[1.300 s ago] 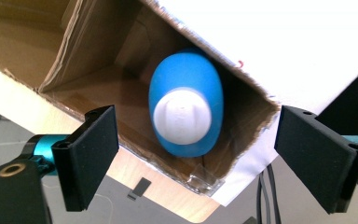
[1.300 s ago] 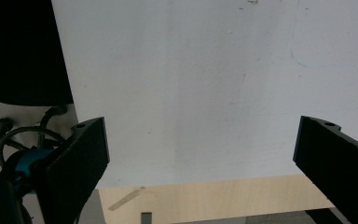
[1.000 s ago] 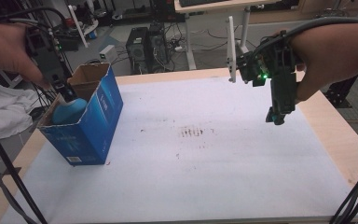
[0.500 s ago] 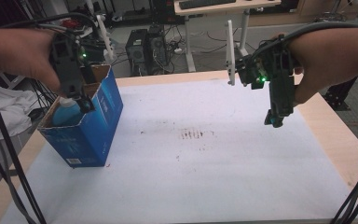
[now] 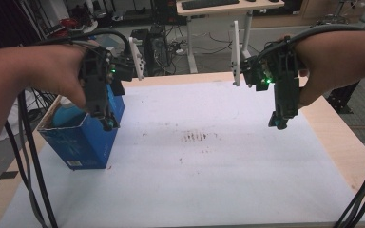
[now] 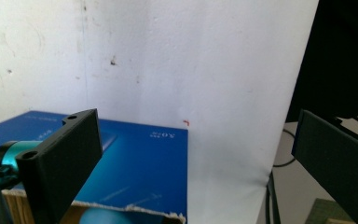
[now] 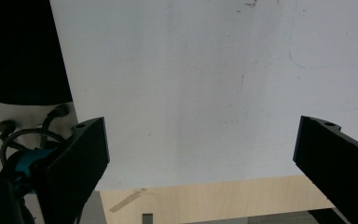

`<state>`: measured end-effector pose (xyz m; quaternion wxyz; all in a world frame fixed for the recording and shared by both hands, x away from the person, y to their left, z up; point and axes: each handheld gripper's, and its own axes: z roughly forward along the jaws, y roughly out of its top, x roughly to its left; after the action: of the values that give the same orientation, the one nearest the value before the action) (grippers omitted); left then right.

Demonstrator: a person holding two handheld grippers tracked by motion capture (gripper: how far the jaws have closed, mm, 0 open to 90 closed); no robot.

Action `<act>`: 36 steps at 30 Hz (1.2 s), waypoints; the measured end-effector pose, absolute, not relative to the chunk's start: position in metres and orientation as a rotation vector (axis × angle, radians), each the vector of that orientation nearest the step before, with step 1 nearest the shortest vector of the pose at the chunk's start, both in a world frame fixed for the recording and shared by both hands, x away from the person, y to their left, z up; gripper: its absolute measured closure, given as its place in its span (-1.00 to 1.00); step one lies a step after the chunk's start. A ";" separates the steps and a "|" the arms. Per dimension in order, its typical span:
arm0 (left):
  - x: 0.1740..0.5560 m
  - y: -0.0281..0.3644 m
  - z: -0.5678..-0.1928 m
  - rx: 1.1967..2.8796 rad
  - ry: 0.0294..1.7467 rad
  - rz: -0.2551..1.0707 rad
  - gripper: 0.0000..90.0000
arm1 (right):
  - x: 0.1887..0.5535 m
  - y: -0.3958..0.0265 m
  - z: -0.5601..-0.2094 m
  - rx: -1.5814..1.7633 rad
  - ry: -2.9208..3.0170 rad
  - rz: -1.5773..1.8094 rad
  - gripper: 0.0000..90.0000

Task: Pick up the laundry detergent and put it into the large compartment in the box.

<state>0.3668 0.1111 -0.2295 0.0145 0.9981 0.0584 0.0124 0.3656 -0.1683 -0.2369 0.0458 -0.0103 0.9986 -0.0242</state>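
Moved in from the left edge since the earlier frames: left gripper, now hanging over the near rim of the blue box, fingers having just spread wide with nothing between them. Right gripper unmoved, held above the right part of the white tabletop, pointing down, well apart from the box. Seen in the high view: box standing open-topped at the tabletop's left edge, something light blue inside.

Left gripper view: fingers far apart, empty, blue box side below them, torn cardboard rim at the bottom.

Right gripper view: fingers wide apart, empty, over bare white tabletop and its wooden edge.
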 end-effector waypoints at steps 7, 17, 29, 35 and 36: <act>0.367 0.096 -0.237 3.099 0.116 0.027 -0.96 | 0.365 -0.169 -0.236 -0.031 3.047 -0.074 -0.95; 0.372 0.081 -0.247 3.075 0.072 -0.007 -0.96 | 0.370 -0.170 -0.238 -0.036 3.055 -0.074 -0.95; 0.370 0.073 -0.255 3.064 0.049 -0.024 -0.96 | 0.369 -0.169 -0.238 -0.044 3.054 -0.073 -0.95; 0.372 0.070 -0.257 3.069 0.062 -0.020 -0.96 | 0.370 -0.167 -0.240 -0.044 3.057 -0.077 -0.95; 0.373 0.070 -0.257 3.072 0.061 -0.015 -0.96 | 0.371 -0.167 -0.240 -0.047 3.059 -0.082 -0.95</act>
<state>0.3729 0.0703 -0.2574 0.0345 0.9992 0.0199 -0.0048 0.3709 -0.1672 -0.2396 0.0407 -0.0155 0.9987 -0.0268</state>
